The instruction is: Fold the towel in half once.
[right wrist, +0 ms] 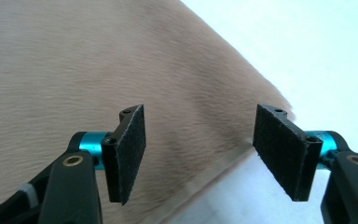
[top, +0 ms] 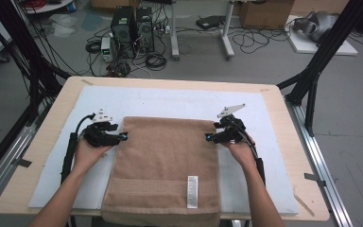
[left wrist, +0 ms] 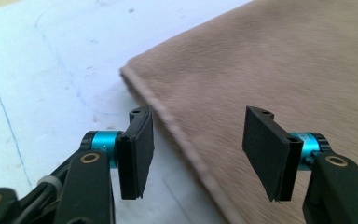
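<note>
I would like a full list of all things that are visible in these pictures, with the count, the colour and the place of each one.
towel: 1, light brown, folded flat in the middle of the table, near edge hanging over the front
label: 1, white, on the towel's near right part
mat: 1, white, spread over the table under the towel
table: 1, light wood, in the middle
computer towers: 2, black, on the floor behind the table, among cables
cardboard box: 1, brown, far floor
left gripper: 1, black, jaws open at the towel's left edge
right gripper: 1, black, jaws open at the towel's right edge
</note>
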